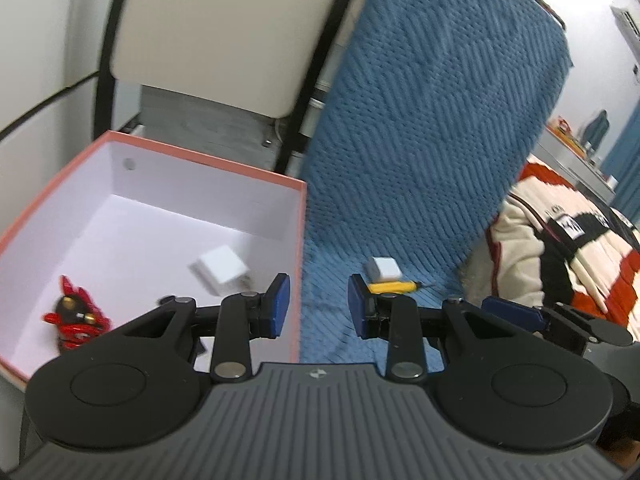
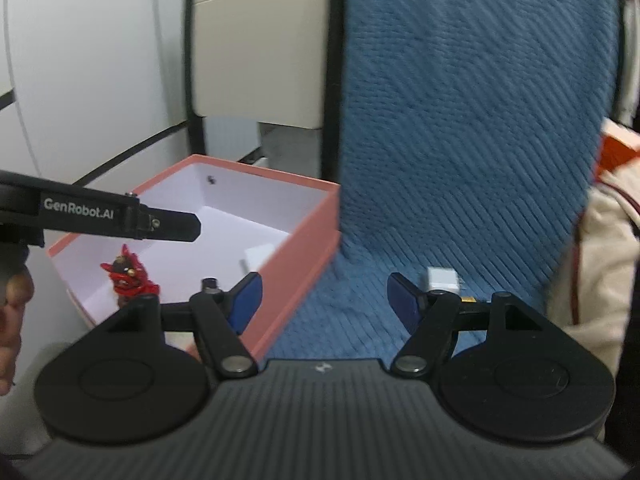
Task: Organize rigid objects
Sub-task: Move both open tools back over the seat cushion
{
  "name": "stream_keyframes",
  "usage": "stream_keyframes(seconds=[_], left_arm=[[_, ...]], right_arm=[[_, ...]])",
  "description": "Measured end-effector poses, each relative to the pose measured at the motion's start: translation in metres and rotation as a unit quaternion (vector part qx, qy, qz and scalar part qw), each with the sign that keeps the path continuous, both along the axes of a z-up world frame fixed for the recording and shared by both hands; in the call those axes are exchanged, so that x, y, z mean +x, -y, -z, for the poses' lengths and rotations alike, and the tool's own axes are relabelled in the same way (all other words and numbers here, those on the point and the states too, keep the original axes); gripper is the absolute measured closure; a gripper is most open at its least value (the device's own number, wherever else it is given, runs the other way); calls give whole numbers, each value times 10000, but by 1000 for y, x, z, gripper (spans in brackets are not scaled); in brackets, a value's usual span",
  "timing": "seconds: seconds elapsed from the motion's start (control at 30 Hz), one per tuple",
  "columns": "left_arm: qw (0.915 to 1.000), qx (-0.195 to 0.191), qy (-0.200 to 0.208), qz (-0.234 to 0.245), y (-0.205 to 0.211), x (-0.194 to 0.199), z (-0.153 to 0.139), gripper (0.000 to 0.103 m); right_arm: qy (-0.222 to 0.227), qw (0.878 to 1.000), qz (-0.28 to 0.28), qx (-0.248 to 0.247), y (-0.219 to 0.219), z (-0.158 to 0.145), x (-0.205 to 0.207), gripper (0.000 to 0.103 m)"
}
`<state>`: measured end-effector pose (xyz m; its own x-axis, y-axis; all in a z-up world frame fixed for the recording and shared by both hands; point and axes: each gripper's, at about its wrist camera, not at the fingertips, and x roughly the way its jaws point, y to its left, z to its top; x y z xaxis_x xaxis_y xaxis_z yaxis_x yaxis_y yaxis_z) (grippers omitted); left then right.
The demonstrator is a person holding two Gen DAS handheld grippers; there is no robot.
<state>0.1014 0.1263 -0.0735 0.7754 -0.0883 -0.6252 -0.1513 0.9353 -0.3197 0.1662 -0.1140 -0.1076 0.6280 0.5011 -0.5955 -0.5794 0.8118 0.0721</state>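
While both claws gape empty, left claw (image 1: 319,304) over box (image 1: 298,248) rim, sorting half done: charger (image 1: 222,274), red toy (image 1: 74,314) boxed. Next: right claw (image 2: 324,300) grabs adapter (image 2: 442,279), screwdriver (image 1: 394,287) just ahead.

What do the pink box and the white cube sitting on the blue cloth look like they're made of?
The pink box looks like rigid cardboard: thin straight walls, matte salmon outside, plain white lining. The white cube on the blue cloth seems to be hard smooth plastic with crisp edges, possibly a charger; blur leaves that open. The cloth looks like soft ribbed textile.
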Motion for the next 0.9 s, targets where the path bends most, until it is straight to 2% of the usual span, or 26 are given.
stream_keyframes(seconds=[0.17,0.47,0.77,0.9], left_arm=[[9990,161,-19,408,32,5,5,66],[9963,99,-54,846,71,23,31,66],[9943,169,-182,1040,98,75,74,66],[9936,185,-362,1053,98,97,91,66]], right_arm=[[77,9990,411,-176,27,6,-8,32],[12,9965,804,-212,57,30,-21,32],[-310,9923,1175,-224,71,62,4,32],[-495,9895,1357,2,81,68,23,32]])
